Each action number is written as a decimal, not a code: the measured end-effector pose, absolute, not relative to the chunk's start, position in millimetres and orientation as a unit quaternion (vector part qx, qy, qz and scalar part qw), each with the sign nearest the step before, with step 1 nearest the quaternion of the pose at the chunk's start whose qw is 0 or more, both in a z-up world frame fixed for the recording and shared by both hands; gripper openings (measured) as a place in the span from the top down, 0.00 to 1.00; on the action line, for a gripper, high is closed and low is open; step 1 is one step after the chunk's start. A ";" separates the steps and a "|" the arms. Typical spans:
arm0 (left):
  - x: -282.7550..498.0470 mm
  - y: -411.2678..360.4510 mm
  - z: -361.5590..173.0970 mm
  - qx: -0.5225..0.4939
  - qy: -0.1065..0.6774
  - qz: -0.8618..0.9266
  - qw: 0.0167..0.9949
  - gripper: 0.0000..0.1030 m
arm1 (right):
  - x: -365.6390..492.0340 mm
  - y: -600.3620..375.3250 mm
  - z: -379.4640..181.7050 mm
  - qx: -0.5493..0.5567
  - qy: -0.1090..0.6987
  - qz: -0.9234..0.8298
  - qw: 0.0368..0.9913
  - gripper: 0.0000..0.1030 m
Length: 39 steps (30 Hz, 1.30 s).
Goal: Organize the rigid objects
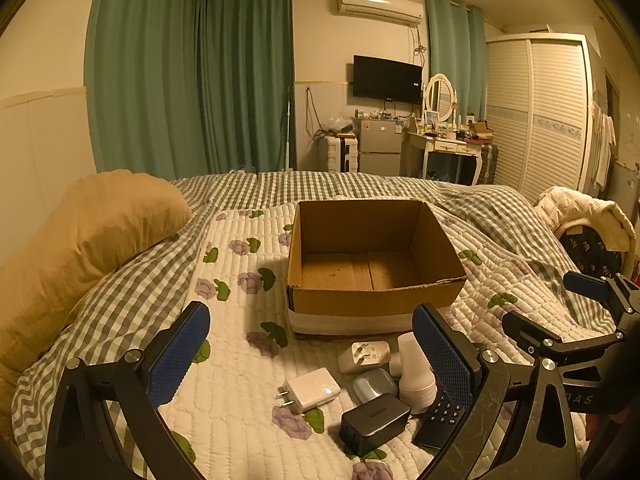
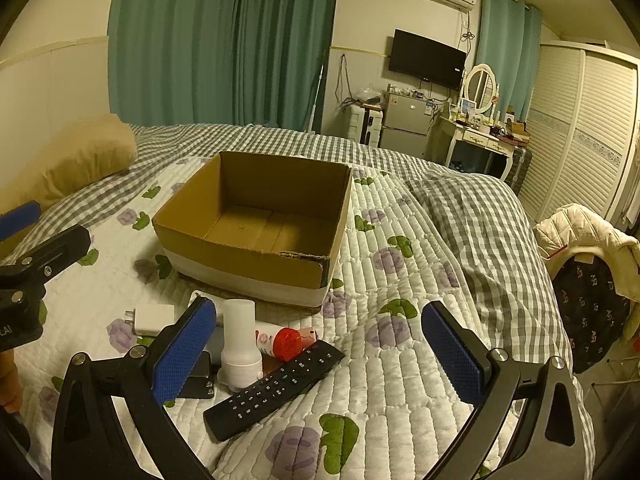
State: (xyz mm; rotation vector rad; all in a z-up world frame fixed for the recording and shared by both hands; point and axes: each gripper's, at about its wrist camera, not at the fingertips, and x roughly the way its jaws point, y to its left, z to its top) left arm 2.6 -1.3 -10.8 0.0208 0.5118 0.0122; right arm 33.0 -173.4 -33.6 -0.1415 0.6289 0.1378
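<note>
An empty cardboard box [image 1: 376,304] [image 2: 240,256] sits open on the quilted bed. In front of it lies a cluster of small objects: a white charger [image 1: 310,389] [image 2: 154,319], a second white plug adapter [image 1: 366,354], a black adapter [image 1: 376,420], a grey-blue case [image 1: 374,385], a white bottle [image 1: 416,372] [image 2: 240,344], a black remote [image 2: 276,388] [image 1: 442,416] and a red-capped tube [image 2: 286,342]. My left gripper [image 1: 316,360] is open and empty above the cluster. My right gripper [image 2: 320,356] is open and empty, just right of the cluster.
A tan pillow [image 1: 92,232] lies at the left of the bed. A chair with a cream jacket [image 2: 588,240] stands beside the bed on the right. A fridge, dresser and wardrobe [image 1: 556,112] stand at the far wall.
</note>
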 end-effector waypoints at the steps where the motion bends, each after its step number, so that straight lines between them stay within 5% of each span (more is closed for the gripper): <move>1: 2.7 -0.7 -11.0 0.010 0.253 0.006 0.967 0.00 | 32.8 -172.9 -33.7 -0.070 0.309 0.068 0.946 0.00; 39: 3.0 1.3 -11.5 0.006 0.257 0.007 0.966 0.00 | 32.8 -169.2 -32.3 -0.076 0.309 0.070 0.945 0.00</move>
